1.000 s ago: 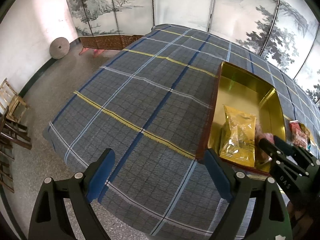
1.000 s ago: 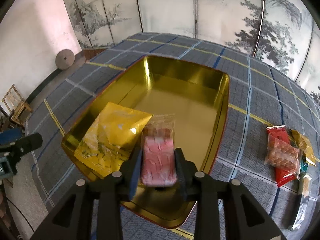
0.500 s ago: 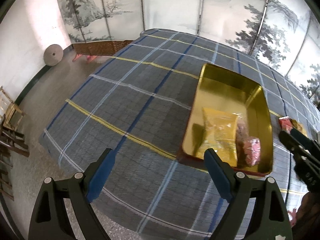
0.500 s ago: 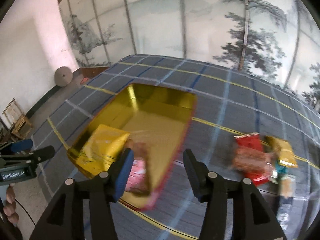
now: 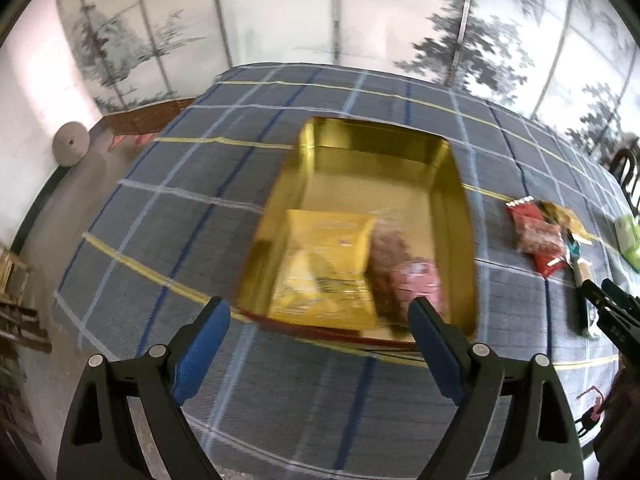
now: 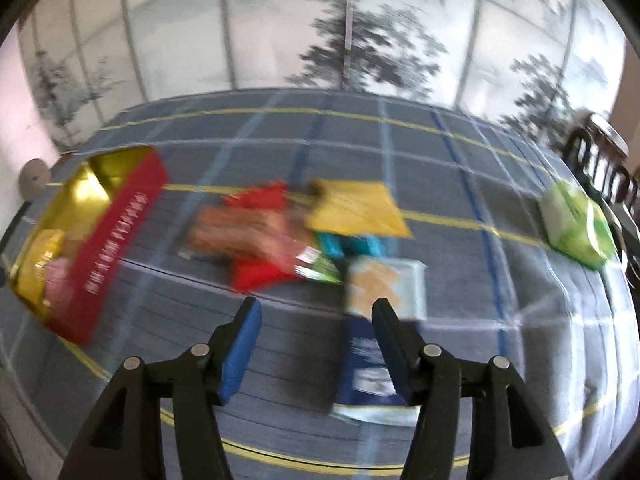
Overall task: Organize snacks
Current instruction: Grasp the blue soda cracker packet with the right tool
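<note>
Gold-lined tin tray (image 5: 456, 216), red on its outer wall, sits on the grey plaid tablecloth (image 5: 192, 216) just beyond our left gripper (image 5: 320, 316). That gripper's blue pads stand wide apart with nothing between them. Inside the tray, at the end nearest those jaws, lie a yellow packet (image 5: 324, 264) and a pink snack pack (image 5: 416, 284), side by side and touching.

Our right gripper (image 6: 316, 316) hangs over the cloth, well to the right of the tray (image 6: 120, 216). Its jaws have just been opening and now stand apart, empty. Just beyond them lies the loose pile: a red packet (image 6: 260, 272) under a clear pack of orange-brown biscuits (image 6: 244, 232), a yellow sachet (image 6: 356, 208), something teal (image 6: 352, 245), and a pale blue pack (image 6: 386, 284) beside the right finger. A dark blue packet (image 6: 364, 376) lies partly behind that finger. A green pack (image 6: 576, 224) sits alone, far right, near the cloth's edge. Much of this view is smeared.

Against a second ago: the pink pack, then clamped in our right jaws above the tray, now lies in the tray, and the right gripper has swung from tray to pile. The left view has shifted so the tray sits centred ahead.

Open cloth lies left of the tray and between tray and pile.
</note>
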